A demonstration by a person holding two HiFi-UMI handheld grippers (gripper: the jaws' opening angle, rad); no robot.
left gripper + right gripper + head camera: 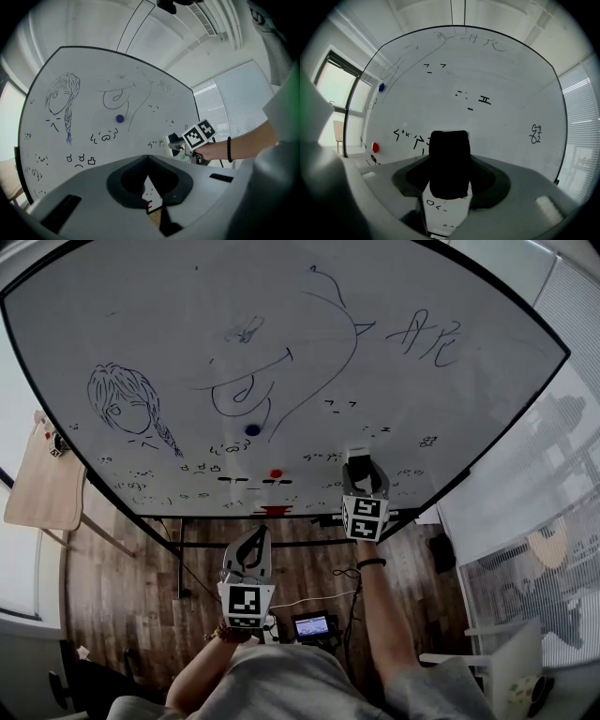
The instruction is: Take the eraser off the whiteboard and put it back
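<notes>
The whiteboard point(281, 334) fills the upper part of the head view, covered with marker drawings. My right gripper point(360, 463) is held up to its lower right part, shut on the eraser point(357, 455). In the right gripper view the eraser point(449, 161) is a dark block between the jaws, with the board point(506, 93) close behind it; whether it touches the board I cannot tell. In the left gripper view the eraser point(172, 139) sits at the board's surface. My left gripper point(255, 534) hangs lower and further back from the board, its jaws together and nothing in them.
A blue magnet point(252, 429) and a red magnet point(276, 473) stick to the board. A red item point(275, 510) lies at the board's bottom ledge. A wooden chair point(42, 474) stands at the left, a small screen device point(312, 625) on the wood floor, blinds point(553, 484) at the right.
</notes>
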